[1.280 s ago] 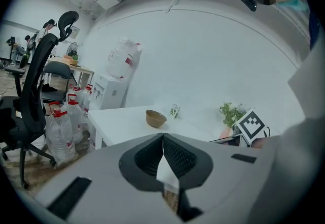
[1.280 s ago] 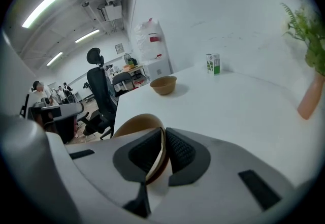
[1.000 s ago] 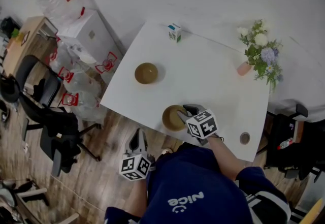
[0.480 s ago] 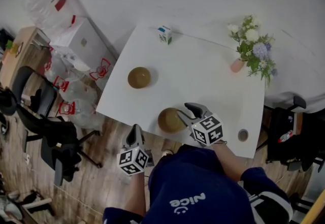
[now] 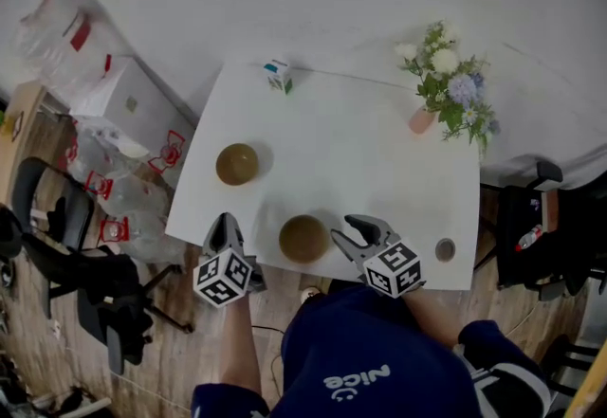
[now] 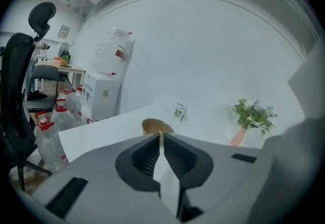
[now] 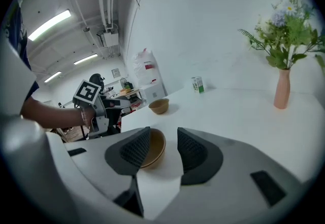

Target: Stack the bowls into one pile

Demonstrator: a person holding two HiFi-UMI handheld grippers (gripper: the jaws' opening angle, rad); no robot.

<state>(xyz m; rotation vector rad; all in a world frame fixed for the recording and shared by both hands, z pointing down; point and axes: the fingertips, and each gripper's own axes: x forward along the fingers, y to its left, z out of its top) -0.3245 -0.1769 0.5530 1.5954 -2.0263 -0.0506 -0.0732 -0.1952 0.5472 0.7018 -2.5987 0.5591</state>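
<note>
Task state: no pile is formed yet; two bowls are set apart on the white table [image 5: 379, 160].
Near bowl [image 5: 304, 238]: it is placed upright close to the table's lower edge, at lower centre of the head view.
Far bowl [image 5: 236, 163]: it is placed upright up and to the left of the near bowl, close to the table's left edge.
Right gripper [image 5: 347, 228]: the jaws have just been opening and are spread wide. Nothing is gripped. The near bowl is seen just to the left of the jaws, with its rim beyond the left pad and no pad pressed on it.
Left gripper [image 5: 224, 225]: the jaws are closed together and nothing is held. It is positioned at the table's lower left edge and aimed at the far bowl.
Step in hand (judged): one bowl is to be gripped and carried to the other.
Procedure: the open jaws are to be set astride one wall of the rim, one pad inside and one outside, before closing. The bowl is to be lifted level, centred over the other bowl and lowered until nested.
Caution: both bowls are close to table edges, so a sideways push is to be avoided.
</note>
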